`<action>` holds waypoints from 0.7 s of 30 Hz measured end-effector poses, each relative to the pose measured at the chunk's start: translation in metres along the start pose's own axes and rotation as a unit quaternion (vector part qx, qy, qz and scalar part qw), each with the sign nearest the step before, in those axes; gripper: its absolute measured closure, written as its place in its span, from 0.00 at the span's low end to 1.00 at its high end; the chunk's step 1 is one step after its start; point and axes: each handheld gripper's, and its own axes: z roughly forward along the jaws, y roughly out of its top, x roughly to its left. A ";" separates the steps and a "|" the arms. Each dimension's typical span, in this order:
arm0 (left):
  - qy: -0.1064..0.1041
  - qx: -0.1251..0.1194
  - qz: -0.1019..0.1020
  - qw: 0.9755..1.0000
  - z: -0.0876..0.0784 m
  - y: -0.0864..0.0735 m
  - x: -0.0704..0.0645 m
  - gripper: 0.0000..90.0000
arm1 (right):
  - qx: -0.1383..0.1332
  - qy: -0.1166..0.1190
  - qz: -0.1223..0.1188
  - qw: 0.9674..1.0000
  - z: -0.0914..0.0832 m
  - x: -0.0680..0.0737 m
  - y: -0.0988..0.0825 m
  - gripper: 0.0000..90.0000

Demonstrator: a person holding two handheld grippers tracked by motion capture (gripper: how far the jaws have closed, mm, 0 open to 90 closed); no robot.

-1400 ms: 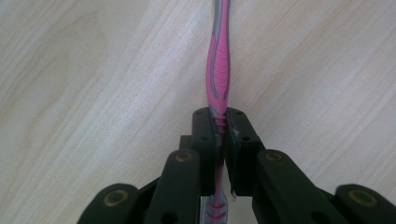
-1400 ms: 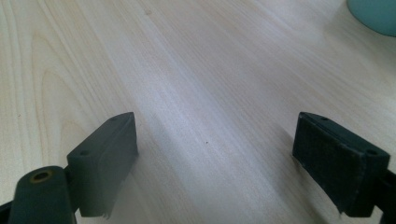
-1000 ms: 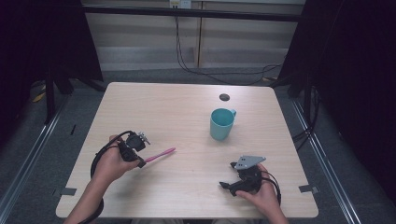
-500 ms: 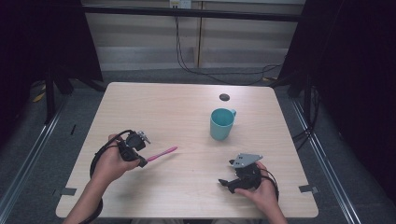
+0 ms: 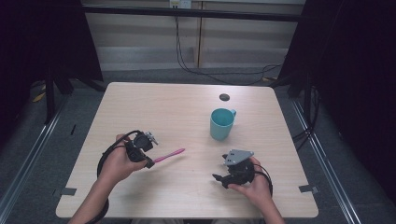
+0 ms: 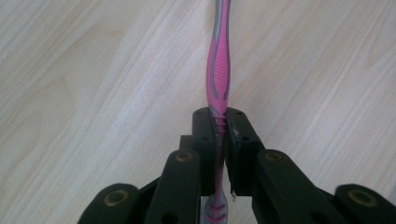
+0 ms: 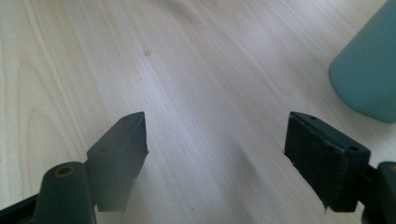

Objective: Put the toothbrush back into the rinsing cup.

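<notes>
Moved: right gripper (image 5: 219, 178) lifts slightly, jaws wide but narrowing, empty.
Left gripper (image 5: 150, 164): clamps toothbrush (image 5: 169, 155) handle.
Toothbrush: light, stiff, slippery; grip mid-handle.

the toothbrush (image 6: 219, 70) is being shown in bright pink, with a grey stripe running down its handle and fine ridged pink lines across the middle. the left gripper (image 6: 219, 140) is being seen in matt black, with dull brass-coloured rivets set in its links. the right gripper (image 7: 215, 149) is likewise being seen in black, with a grey plate on top in the high view. the cup (image 5: 221, 123) is being shown in plain teal, without any pattern. the table (image 5: 154, 107) is being presented in pale beige wood with long, faint grain lines, and a small dark round spot (image 5: 224, 97) is being seen near its far edge.
</notes>
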 end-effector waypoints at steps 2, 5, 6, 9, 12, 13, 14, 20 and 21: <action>-0.001 0.000 0.002 1.000 0.001 0.002 -0.002 0.93 | -0.002 0.000 -0.009 1.000 0.001 0.000 0.003 0.23; -0.003 -0.001 0.008 1.000 0.002 0.005 -0.005 0.93 | -0.003 0.000 -0.012 1.000 0.001 0.001 0.007 0.24; -0.005 0.000 0.008 1.000 0.002 0.006 -0.005 0.93 | -0.003 0.001 -0.014 1.000 0.001 0.001 0.009 0.24; -0.008 -0.001 0.010 1.000 0.002 0.010 -0.008 0.93 | -0.002 0.000 -0.022 1.000 0.001 0.001 0.014 0.24; -0.009 -0.002 0.013 1.000 0.002 0.012 -0.008 0.93 | -0.004 0.001 -0.029 1.000 0.002 0.001 0.017 0.24; -0.011 -0.004 0.012 1.000 0.002 0.013 -0.010 0.93 | -0.005 0.001 -0.033 0.999 0.003 0.002 0.020 0.24; -0.012 -0.008 0.011 1.000 0.003 0.014 -0.010 0.93 | -0.003 0.001 -0.035 0.999 0.003 0.003 0.022 0.24; -0.019 -0.011 0.014 1.000 0.004 0.019 -0.013 0.93 | -0.002 0.003 -0.049 0.999 0.006 0.004 0.027 0.24; -0.019 -0.011 0.014 1.000 0.004 0.019 -0.013 0.93 | -0.002 0.003 -0.049 0.999 0.006 0.004 0.027 0.24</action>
